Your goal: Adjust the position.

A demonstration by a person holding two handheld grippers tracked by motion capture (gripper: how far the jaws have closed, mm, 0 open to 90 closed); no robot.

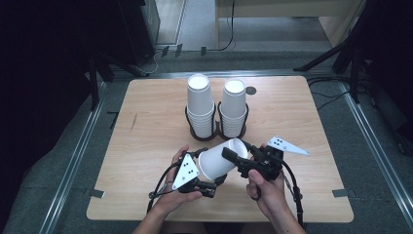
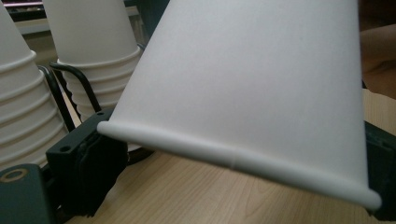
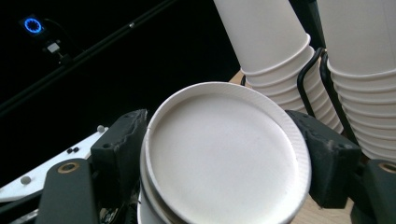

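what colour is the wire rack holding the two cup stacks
Black; the wire rack shows best in the high view, looped around both stacks.

no readable text, labels, brands or numbers anywhere, plain white paper cups point(image 1: 221, 159) unprinted, pale wooden table point(image 1: 146, 146) unmarked, grey three-cornered plates point(image 1: 186, 172) bearing only small black dots

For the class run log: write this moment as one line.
left gripper: shut on cup rim | right gripper: shut on cup base | cup: sideways, off table

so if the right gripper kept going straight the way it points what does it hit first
Probably the right gripper meets the left gripper first, since both clamp the same paper cup; depth is unclear.
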